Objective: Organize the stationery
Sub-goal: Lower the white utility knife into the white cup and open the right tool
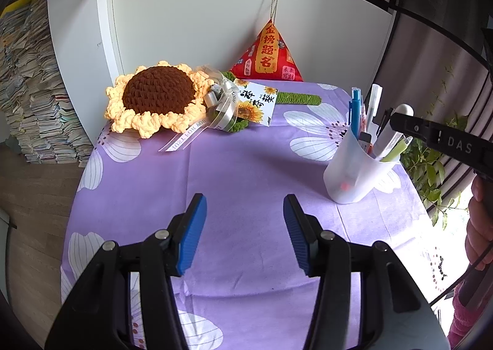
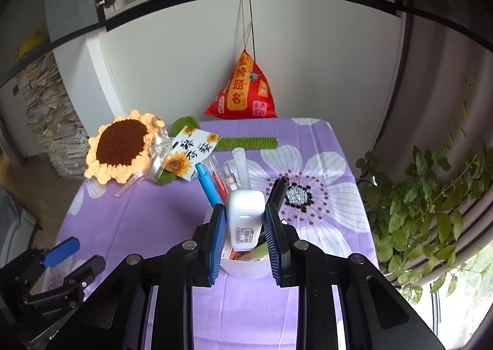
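A white translucent pen cup (image 1: 354,168) stands at the right of the purple flowered tablecloth (image 1: 246,171), holding several pens, among them a blue pen (image 1: 355,109). My right gripper (image 2: 243,220) is over the cup (image 2: 243,268), its blue pads closed against a white bottle-shaped item (image 2: 245,220) with a barcode label whose lower end is inside the cup. The blue pen (image 2: 207,182) leans behind it. My left gripper (image 1: 245,226) is open and empty, low over the cloth, left of the cup. It also shows at the lower left in the right wrist view (image 2: 71,257).
A crocheted sunflower (image 1: 154,97) with ribbon, a card and a green stem (image 1: 299,99) lies at the back of the table. A red triangular pouch (image 1: 268,54) hangs against the white wall. Paper stacks (image 1: 34,97) stand left; a leafy plant (image 2: 431,211) stands right.
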`<action>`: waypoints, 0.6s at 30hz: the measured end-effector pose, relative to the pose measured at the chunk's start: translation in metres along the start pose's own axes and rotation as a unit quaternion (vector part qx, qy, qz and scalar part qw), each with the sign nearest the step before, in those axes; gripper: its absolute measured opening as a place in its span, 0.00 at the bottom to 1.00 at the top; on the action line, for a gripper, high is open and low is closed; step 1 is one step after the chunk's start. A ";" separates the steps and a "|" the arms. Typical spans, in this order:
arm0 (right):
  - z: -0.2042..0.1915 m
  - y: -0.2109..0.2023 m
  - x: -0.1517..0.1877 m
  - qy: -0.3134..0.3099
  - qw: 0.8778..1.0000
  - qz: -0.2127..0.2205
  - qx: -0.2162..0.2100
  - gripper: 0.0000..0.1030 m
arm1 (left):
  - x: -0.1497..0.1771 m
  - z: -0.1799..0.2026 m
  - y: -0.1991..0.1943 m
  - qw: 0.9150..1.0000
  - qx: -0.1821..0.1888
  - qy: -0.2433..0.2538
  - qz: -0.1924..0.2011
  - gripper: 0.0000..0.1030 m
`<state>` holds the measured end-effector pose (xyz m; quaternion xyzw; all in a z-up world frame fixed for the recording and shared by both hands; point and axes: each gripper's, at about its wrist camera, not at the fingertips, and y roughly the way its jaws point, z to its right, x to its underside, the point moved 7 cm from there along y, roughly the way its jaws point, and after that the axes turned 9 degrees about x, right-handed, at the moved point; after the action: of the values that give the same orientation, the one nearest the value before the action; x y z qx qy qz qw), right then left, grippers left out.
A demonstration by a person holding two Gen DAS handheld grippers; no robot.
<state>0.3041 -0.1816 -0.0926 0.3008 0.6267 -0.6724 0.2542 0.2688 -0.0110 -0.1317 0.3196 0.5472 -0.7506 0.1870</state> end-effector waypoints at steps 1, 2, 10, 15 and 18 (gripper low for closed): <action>0.000 0.002 0.000 -0.002 1.000 -0.002 0.002 0.26 | 0.000 0.000 0.000 1.000 0.000 -0.001 -0.001 0.48; -0.001 0.004 0.000 -0.002 1.000 -0.006 0.004 0.26 | 0.001 0.001 0.000 1.000 0.002 -0.002 -0.002 0.48; 0.004 0.026 -0.011 0.029 0.998 -0.050 -0.011 0.26 | 0.000 0.002 -0.002 1.000 0.001 0.000 -0.002 0.49; 0.005 0.033 -0.004 0.040 0.996 -0.073 -0.030 0.26 | -0.001 0.001 -0.001 1.000 0.003 -0.005 -0.003 0.49; 0.000 0.034 0.002 0.028 0.996 -0.079 -0.033 0.26 | -0.001 0.005 -0.001 1.000 0.004 0.000 -0.004 0.49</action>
<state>0.3270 -0.1847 -0.1175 0.2605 0.6772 -0.6607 0.1925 0.2680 -0.0152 -0.1297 0.3183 0.5452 -0.7537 0.1826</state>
